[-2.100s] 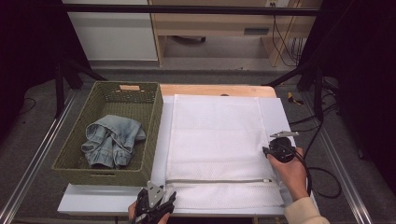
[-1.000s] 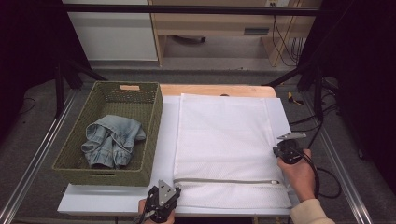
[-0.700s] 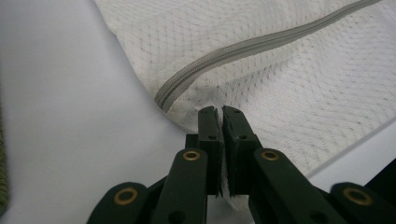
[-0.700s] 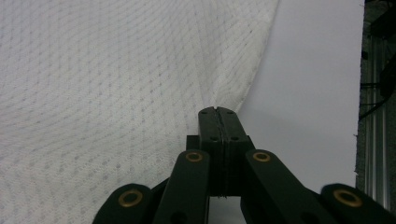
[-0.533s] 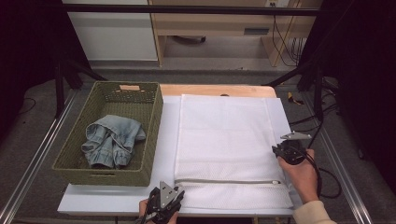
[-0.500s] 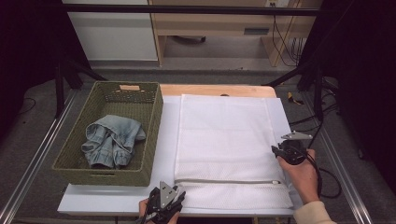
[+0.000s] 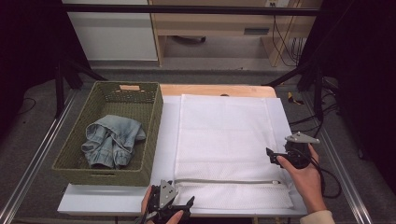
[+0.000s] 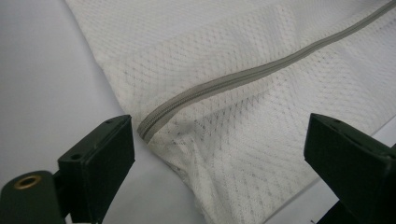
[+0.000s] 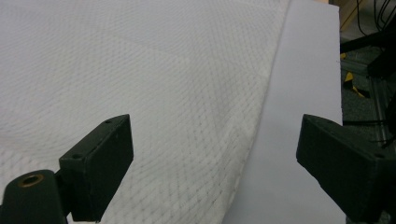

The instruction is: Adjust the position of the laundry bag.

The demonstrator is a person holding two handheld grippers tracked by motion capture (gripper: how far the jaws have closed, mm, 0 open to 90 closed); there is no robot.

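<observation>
A white mesh laundry bag (image 7: pixel 224 140) lies flat on the white table sheet (image 7: pixel 166 135), with its grey zipper (image 7: pixel 224 182) running across near the front edge. At the front, my left gripper (image 7: pixel 184 205) hovers by the bag's front left corner. Its jaws have just been opening and stand wide open over the zipper end (image 8: pixel 154 121) and the mesh (image 8: pixel 261 140), pressing on nothing. By the bag's right edge, a hand holds my right gripper (image 7: pixel 275 156); its jaws have also just been opening. They stand open above the bag's edge (image 9: pixel 261 93), apart from it.
A green woven basket (image 7: pixel 154 135) stands at the left with a crumpled blue denim garment (image 7: pixel 112 140) inside. The wooden table edge (image 7: pixel 215 89) shows behind the sheet. Cables and black stand legs (image 7: pixel 313 74) lie to the right of the table.
Both grippers have opened their jaws and let go of the bag. The right gripper has lifted slightly off the bag's edge. The left gripper stays in place.
</observation>
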